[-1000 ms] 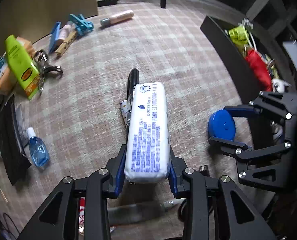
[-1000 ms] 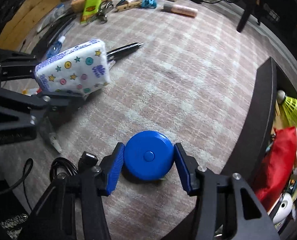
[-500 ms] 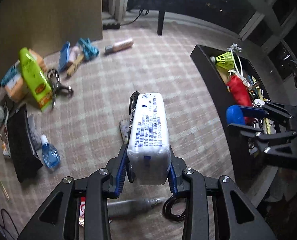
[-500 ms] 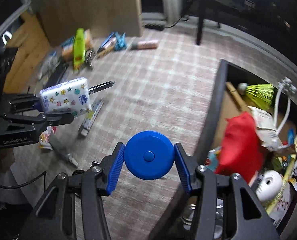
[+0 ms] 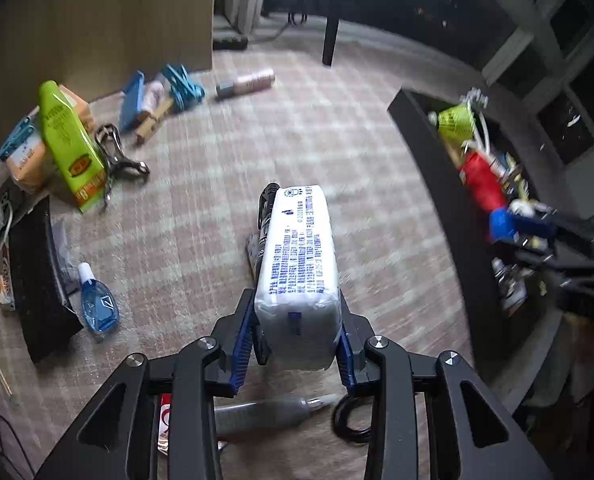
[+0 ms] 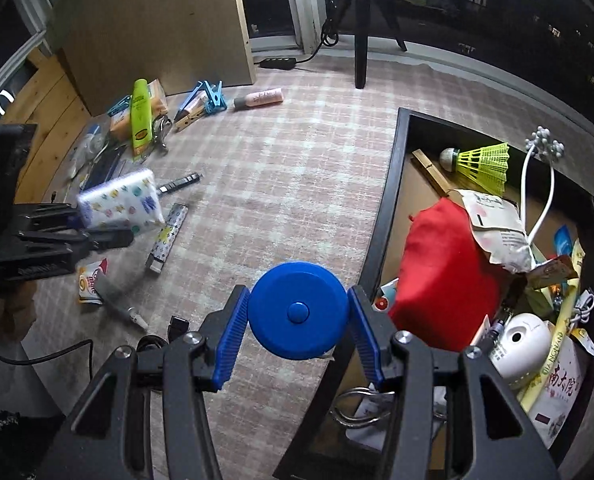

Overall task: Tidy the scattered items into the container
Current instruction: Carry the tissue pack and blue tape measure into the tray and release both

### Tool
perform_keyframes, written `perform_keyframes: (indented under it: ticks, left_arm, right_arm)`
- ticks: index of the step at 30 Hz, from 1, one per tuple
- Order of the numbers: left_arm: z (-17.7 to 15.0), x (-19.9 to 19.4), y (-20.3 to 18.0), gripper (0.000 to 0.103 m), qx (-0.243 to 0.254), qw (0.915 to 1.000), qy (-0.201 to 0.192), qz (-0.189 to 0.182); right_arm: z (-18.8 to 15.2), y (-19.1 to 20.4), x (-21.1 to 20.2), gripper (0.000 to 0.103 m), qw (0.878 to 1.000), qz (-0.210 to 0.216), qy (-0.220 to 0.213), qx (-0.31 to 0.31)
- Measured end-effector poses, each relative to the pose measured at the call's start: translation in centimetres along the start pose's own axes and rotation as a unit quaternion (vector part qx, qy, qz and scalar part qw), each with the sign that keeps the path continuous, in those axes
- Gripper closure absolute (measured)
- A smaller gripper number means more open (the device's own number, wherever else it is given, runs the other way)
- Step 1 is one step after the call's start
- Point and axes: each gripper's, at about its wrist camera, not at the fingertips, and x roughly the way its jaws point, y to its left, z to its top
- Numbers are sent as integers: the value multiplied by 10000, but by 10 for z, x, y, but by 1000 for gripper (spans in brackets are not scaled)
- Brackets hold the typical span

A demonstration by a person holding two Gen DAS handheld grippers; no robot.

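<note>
A white tissue pack [image 5: 297,256] with blue print sticks out forward between the blue pads of my left gripper [image 5: 297,344], held above the carpet. Those jaws are opening slightly, and the pads still touch the pack's sides. My right gripper [image 6: 297,300] is shut on a round blue tape measure [image 6: 297,312], held in the air at the near wall of the black container [image 6: 381,208]. The left wrist view shows that gripper [image 5: 537,236] and the blue disc [image 5: 501,224] over the container [image 5: 429,152]. The left gripper [image 6: 97,232] and the star-printed pack [image 6: 121,200] appear at the left of the right wrist view.
The container holds a red pouch [image 6: 441,280], a yellow shuttlecock [image 6: 481,164], and several packets. On the checked carpet lie a green tube [image 5: 69,148], blue clips [image 5: 181,88], a pink tube [image 5: 249,82], a small blue bottle [image 5: 97,304], a pen [image 5: 267,204] and a grey tube [image 5: 265,416].
My right gripper has lifted the blue tape measure off the carpet and carried it to the container's edge. The left gripper keeps hold of the tissue pack.
</note>
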Motion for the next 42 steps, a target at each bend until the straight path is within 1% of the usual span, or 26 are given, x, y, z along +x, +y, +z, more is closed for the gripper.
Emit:
perform_keyframes:
  ticks: [2,6,8,10,17,20,23,25,30,33,37,42]
  left_arm:
    - [-4,10,4,65,-8,9999,87,79]
    - [-9,21,15,66,-125,9997,176,153]
    - [-10,21,17,78,-100,9996,163,216]
    - [-10,19,20,79,-125,9995,122,248]
    - [-2,-12,21,80,-251,9996,-134,34]
    - [7,-29,8,80,-195,9994,-229,-186]
    - [19,-41,-15,79,67,9991,-311,-277]
    - [28,-46,-36,79,248,9982,-367,-405]
    - [50,-49,-91,79,666,9944,-425,-695]
    - [60,-51,-136,79,1015,9900,-470,-862]
    - [70,-48,-186,79,1302,9844,-436,-1104]
    - [79,-42,-240,79,1639,9762,-384,-1366]
  right_arm:
    - [-1,1,1,54,10000,19,14,-8]
    - [-3,3,4,54,10000,45,66,-31]
    - [-4,4,5,54,9999,47,90,-47]
    - [-4,4,6,54,9999,51,98,-42]
    - [-3,-4,-5,54,9999,83,3,66]
    - [-2,-14,-16,54,9998,45,-85,172]
    - [-3,-30,-29,54,9992,-55,-157,360]
    - [-6,-45,-40,54,9983,-167,-218,514]
    - [-15,-93,-69,54,9928,-494,-370,1022]
    - [-21,-126,-87,54,9873,-743,-466,1325]
    - [-26,-167,-104,54,9785,-988,-558,1720]
    - [-26,-204,-116,54,9693,-1289,-601,2005]
